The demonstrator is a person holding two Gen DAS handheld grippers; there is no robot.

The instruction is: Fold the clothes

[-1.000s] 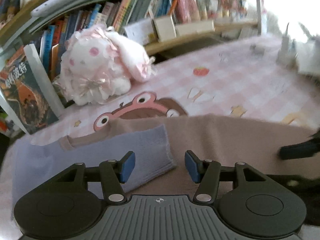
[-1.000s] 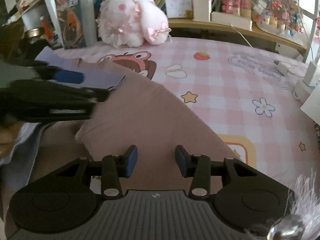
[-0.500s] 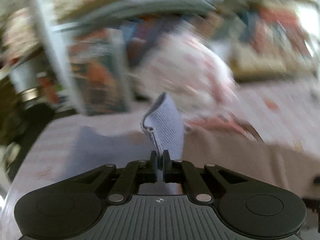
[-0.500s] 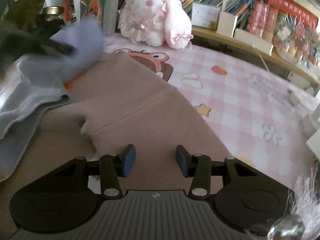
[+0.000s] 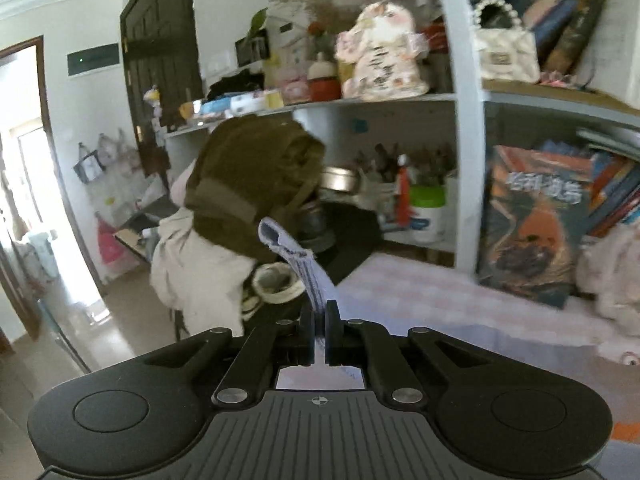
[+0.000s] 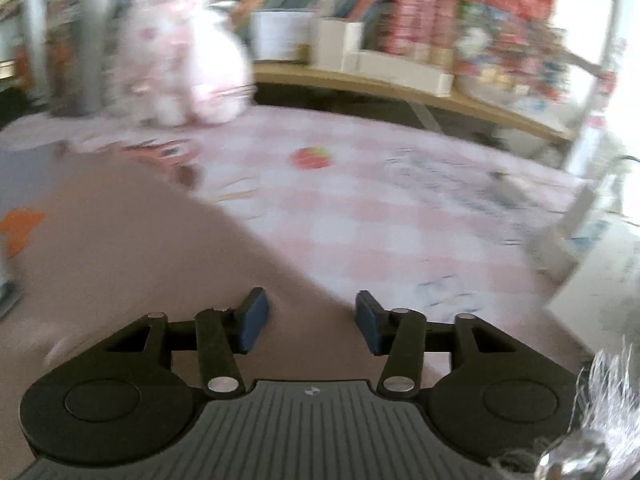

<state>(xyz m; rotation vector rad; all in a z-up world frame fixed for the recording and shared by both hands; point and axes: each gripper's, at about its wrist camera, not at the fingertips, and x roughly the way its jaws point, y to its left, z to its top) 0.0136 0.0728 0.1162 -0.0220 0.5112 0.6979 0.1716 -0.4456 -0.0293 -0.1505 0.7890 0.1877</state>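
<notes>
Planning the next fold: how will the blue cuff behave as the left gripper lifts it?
Probably floppy: the blue cuff curls over above the shut left gripper. Likely light, since a thin pinch holds it. The ribbed knit probably won't slip.

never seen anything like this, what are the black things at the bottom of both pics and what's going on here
Those black things are hand-held grippers, one in each of a person's hands, each with a camera looking forward along its two fingers. In the left view, the left gripper is shut on a lavender ribbed cuff, part of a garment, lifted toward the shelves. In the right view, blurred by motion, the right gripper is open and empty above a brownish-pink garment spread on a pink checked tablecloth. A pink plush toy sits at the back. They are folding clothes.
</notes>
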